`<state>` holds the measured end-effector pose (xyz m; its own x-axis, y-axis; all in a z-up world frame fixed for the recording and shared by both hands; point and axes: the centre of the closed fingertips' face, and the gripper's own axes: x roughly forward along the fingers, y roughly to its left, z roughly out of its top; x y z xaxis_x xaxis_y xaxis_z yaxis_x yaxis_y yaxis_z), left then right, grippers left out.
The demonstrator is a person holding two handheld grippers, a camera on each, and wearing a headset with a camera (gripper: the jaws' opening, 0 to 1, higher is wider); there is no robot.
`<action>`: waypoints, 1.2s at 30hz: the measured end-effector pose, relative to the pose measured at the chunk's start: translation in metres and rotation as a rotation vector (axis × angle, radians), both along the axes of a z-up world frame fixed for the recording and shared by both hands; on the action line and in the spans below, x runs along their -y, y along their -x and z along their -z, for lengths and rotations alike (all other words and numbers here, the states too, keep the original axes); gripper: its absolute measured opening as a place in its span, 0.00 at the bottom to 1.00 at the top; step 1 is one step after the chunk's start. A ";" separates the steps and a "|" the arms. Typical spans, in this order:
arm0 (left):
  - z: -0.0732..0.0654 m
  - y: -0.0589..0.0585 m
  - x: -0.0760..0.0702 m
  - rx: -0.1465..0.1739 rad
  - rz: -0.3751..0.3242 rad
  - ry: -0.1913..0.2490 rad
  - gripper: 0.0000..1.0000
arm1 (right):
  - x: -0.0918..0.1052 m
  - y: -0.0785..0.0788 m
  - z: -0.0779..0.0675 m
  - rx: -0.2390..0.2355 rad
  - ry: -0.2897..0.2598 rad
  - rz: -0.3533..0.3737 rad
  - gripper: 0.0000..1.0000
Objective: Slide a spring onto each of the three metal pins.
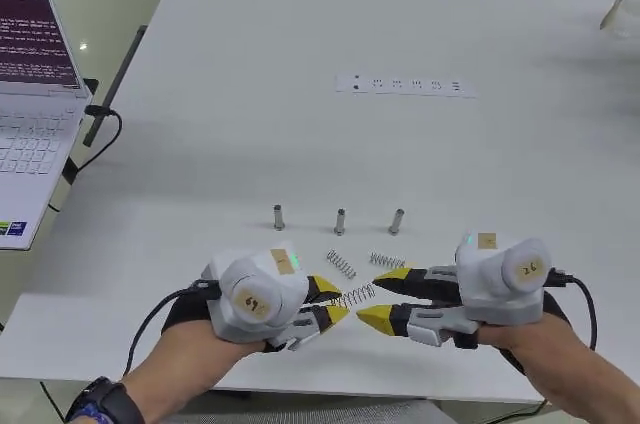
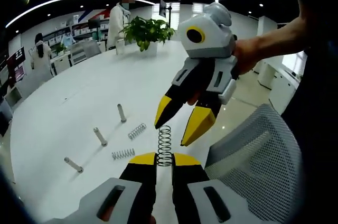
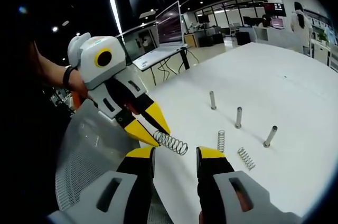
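So far, nothing threaded: all three springs left to fit.

From the head view: three metal pins [image 1: 340,221] upright and bare in a row on the white table [image 1: 250,94], with a power strip [image 1: 405,85] far beyond them. Two loose springs [image 1: 341,264] flat on the table just near of the middle and right pins. Third spring [image 1: 352,295] pinched at its left end by the left gripper [image 1: 335,302], its free end reaching right toward the right gripper [image 1: 382,296].

From the left gripper view: clearer proof of the grip than from the head, jaws clamped on the spring's near end, coils standing free beyond the tips, seemingly off the table. Right gripper's tips parted either side of the far end.

From the right gripper view: own jaws spread wide, nothing between them, the held spring slanting in from the left. All pins bare here too.
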<state>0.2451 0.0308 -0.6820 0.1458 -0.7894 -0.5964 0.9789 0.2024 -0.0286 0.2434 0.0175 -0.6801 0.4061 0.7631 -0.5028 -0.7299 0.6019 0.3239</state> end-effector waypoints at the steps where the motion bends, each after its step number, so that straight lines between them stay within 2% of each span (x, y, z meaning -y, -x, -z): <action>1: 0.000 0.000 0.000 0.002 0.005 -0.002 0.02 | 0.000 0.000 0.000 -0.003 -0.003 -0.001 0.29; 11: 0.002 0.005 0.000 0.018 0.048 -0.017 0.02 | -0.006 0.005 0.000 -0.020 -0.021 -0.029 0.22; 19: 0.004 0.006 -0.001 0.032 0.066 -0.036 0.02 | -0.007 0.006 0.000 -0.026 -0.025 -0.033 0.21; 27: 0.007 0.008 0.000 0.065 0.097 -0.063 0.02 | -0.006 0.009 -0.004 -0.027 -0.033 -0.037 0.19; 33: 0.008 0.009 0.001 0.066 0.109 -0.067 0.02 | -0.005 0.010 -0.002 -0.034 -0.035 -0.044 0.18; 36: 0.009 0.011 0.002 0.078 0.129 -0.076 0.02 | -0.005 0.011 -0.001 -0.039 -0.030 -0.049 0.18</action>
